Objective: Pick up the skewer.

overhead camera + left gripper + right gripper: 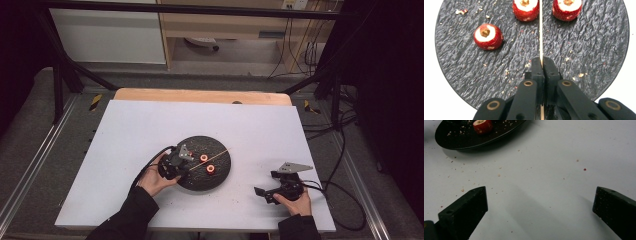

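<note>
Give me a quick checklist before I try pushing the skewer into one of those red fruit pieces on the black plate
1. Left gripper clamped on the skewer: ok, jaws closed around it.
2. Skewer unbent and pointing across the plate: ok.
3. Skewer lined up with a fruit piece: not ok, it runs between the two far fruit pieces.
4. Third fruit piece clear of the skewer: ok, off to the side.
5. Right gripper free to steady a piece: ok, jaws wide open over bare table.
6. Skewer tip sharp: cannot tell.
</note>
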`<action>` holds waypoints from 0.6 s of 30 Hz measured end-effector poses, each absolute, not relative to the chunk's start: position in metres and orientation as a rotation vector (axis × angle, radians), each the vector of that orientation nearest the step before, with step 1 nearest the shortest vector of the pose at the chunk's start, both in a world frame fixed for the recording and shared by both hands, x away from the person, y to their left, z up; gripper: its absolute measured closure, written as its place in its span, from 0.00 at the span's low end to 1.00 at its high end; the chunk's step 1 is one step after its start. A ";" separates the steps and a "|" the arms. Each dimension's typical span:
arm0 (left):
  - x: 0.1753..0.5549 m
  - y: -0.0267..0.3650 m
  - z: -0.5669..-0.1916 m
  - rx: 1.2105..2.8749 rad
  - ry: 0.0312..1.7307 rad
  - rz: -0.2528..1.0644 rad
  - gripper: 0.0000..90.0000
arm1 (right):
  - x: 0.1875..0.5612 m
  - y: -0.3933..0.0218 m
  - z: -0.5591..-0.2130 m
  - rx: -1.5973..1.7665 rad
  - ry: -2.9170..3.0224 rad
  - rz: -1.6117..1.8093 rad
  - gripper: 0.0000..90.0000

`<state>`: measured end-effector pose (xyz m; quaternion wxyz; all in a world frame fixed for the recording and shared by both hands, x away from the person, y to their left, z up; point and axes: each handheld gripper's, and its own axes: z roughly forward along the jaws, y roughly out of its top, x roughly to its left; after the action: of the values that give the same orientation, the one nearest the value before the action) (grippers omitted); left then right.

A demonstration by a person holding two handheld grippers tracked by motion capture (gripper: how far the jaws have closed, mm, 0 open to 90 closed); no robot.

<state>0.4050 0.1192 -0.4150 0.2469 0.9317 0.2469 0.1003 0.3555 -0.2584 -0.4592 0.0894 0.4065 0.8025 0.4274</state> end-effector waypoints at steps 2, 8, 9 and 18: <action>0.404 0.121 -0.414 2.525 0.684 0.274 0.98 | 0.356 -0.259 -0.459 1.207 2.388 1.268 0.01; 0.396 0.129 -0.412 2.472 0.716 0.271 0.98 | 0.356 -0.258 -0.459 1.208 2.388 1.264 0.01; 0.394 0.131 -0.411 2.460 0.721 0.274 0.98 | 0.356 -0.258 -0.460 1.210 2.389 1.262 0.01; 0.380 0.147 -0.410 2.360 0.787 0.258 0.98 | 0.355 -0.258 -0.460 1.215 2.389 1.255 0.01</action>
<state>0.3803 0.1471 -0.4097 0.3148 0.8957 0.2985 0.0981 0.3555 -0.2582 -0.4597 0.0909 0.4090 0.8038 0.4223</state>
